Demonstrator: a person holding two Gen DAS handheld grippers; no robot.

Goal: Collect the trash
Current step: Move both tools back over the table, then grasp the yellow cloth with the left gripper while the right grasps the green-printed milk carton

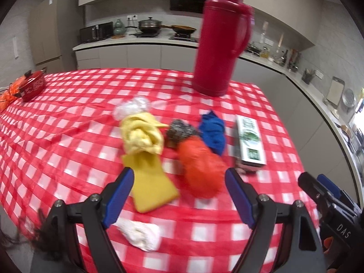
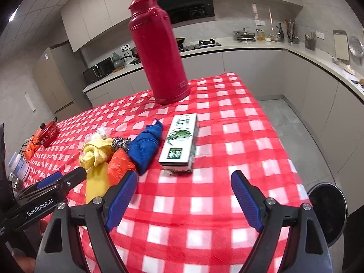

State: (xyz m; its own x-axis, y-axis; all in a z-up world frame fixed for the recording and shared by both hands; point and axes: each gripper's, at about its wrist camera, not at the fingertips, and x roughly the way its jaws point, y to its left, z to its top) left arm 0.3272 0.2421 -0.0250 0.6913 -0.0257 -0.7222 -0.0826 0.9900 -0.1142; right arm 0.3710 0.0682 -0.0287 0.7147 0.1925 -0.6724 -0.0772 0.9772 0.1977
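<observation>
On the red checked tablecloth lies a cluster: a crumpled orange plastic bag, a yellow rubber glove, a steel scourer, a blue cloth, a green-and-white carton, a clear plastic wad and a white tissue wad. My left gripper is open and empty, just short of the glove and orange bag. My right gripper is open and empty, in front of the carton and blue cloth. The orange bag and glove sit left of it.
A tall red thermos stands at the table's far side, also in the right wrist view. A red pot sits at the far left edge. A black bin stands on the floor to the right of the table. Kitchen counters run behind.
</observation>
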